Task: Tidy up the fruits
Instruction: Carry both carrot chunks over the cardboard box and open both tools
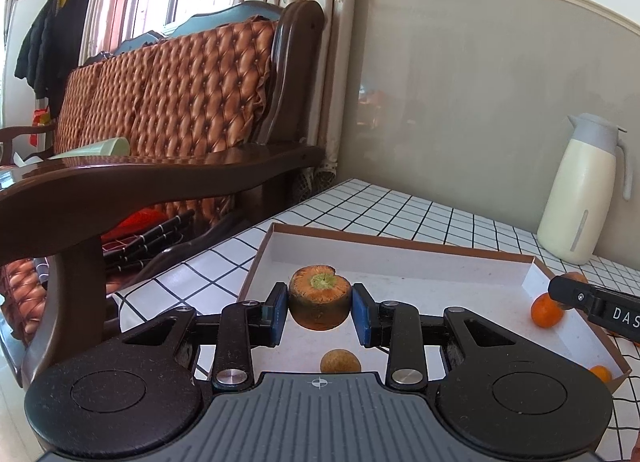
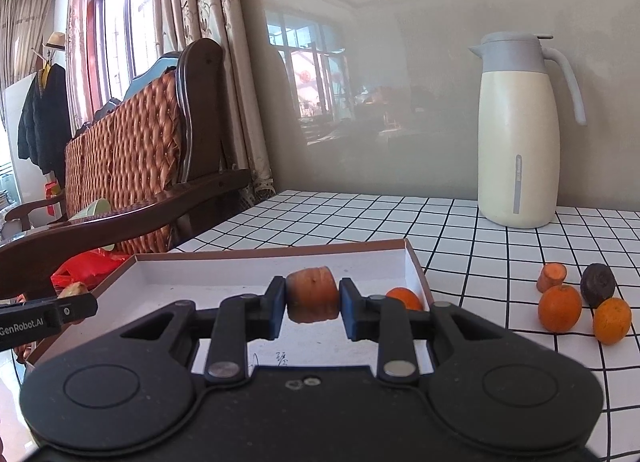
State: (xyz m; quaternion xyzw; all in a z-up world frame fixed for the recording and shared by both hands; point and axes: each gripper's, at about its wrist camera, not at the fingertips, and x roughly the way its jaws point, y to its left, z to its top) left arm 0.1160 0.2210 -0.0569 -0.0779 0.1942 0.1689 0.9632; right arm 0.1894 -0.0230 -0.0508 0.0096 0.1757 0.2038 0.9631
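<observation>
Orange carrot pieces are clamped in both tools: the left hand-held gripper is closed on a stub, cut face toward the camera, and the right hand-held gripper on a chunk. Both are held just above the tray, so release lies straight below. Inside the tray, two oranges and one brown fruit are counted. On the surface, two oranges, one carrot piece and one dark fruit remain, nearer the right hand.
</observation>
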